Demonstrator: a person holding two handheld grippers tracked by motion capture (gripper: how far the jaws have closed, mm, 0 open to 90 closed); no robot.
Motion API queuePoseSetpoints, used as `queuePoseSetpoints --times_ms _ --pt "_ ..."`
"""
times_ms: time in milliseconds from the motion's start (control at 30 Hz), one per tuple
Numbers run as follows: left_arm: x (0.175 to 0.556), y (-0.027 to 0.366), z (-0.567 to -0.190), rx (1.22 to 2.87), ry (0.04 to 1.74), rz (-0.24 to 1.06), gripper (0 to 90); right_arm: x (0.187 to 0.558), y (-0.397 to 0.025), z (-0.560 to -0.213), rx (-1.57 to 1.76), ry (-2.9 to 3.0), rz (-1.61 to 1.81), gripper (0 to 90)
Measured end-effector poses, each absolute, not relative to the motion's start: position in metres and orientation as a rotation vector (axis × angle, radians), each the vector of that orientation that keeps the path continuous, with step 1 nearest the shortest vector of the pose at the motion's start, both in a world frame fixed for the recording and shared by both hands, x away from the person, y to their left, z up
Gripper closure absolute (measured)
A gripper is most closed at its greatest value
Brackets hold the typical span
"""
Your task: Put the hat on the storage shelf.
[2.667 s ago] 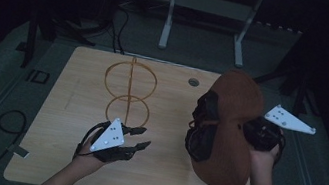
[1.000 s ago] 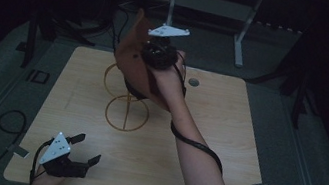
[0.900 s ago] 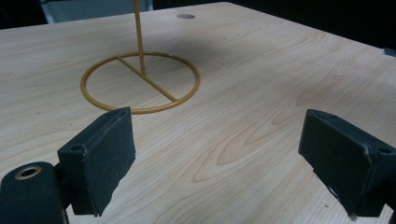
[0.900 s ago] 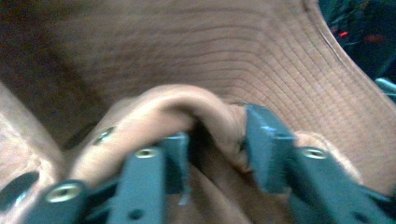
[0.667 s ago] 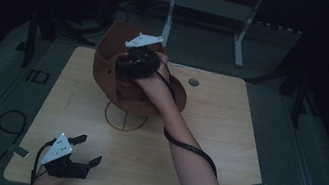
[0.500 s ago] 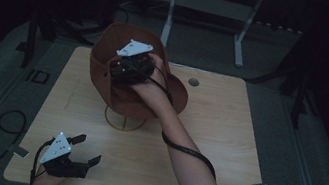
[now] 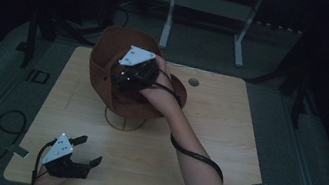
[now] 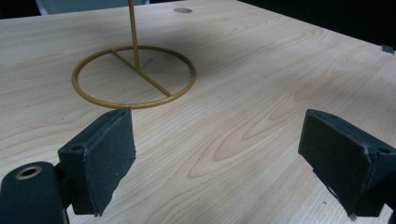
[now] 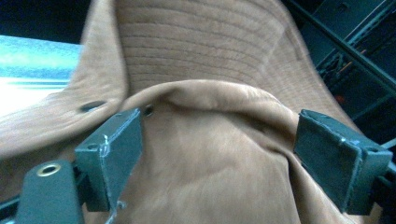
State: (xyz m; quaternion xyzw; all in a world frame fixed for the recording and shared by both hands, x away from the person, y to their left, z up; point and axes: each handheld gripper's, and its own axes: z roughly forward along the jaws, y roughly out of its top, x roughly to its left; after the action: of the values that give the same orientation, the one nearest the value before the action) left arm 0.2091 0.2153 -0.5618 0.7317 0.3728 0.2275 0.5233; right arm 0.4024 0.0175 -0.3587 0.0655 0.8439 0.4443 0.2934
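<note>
A brown brimmed hat (image 7: 105,60) sits tilted over a gold wire stand, whose ring base (image 7: 122,122) shows beneath it at the table's middle back. My right gripper (image 7: 126,79) is pressed against the hat's near side. In the right gripper view its jaws stand wide apart, so the right gripper (image 9: 217,140) is open, with the hat's soft crown (image 9: 201,42) bulging between them. My left gripper (image 7: 88,149) hovers open and holds nothing at the front left corner. In the left gripper view the left gripper (image 8: 219,158) faces the stand's ring base (image 8: 135,105) and its stem (image 8: 133,28).
The light wooden table (image 7: 224,148) has a round cable hole (image 7: 193,82) near its back edge. A pale metal frame (image 7: 207,8) stands on the floor behind the table. A cable loop (image 7: 5,121) lies on the floor at the left.
The right hand carried the hat from the table's right side to the stand and lowered it over the stand's top. The left gripper drew back to the front left corner.
</note>
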Motion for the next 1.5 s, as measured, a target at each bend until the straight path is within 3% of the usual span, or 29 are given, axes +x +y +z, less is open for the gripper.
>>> queuePoseSetpoints --times_ms 633,1067,1500 --pt "0.212 0.214 -0.568 1.748 0.918 0.563 11.3 0.384 -0.091 -0.36 0.451 2.245 1.404 15.5" --pt "0.215 0.213 -0.572 1.739 0.932 0.576 10.9 0.369 -0.168 -0.395 0.64 2.206 1.466 15.8" --pt "0.216 0.215 -0.574 1.732 0.943 0.584 10.9 0.35 -0.228 -0.469 0.813 2.22 1.464 15.8"
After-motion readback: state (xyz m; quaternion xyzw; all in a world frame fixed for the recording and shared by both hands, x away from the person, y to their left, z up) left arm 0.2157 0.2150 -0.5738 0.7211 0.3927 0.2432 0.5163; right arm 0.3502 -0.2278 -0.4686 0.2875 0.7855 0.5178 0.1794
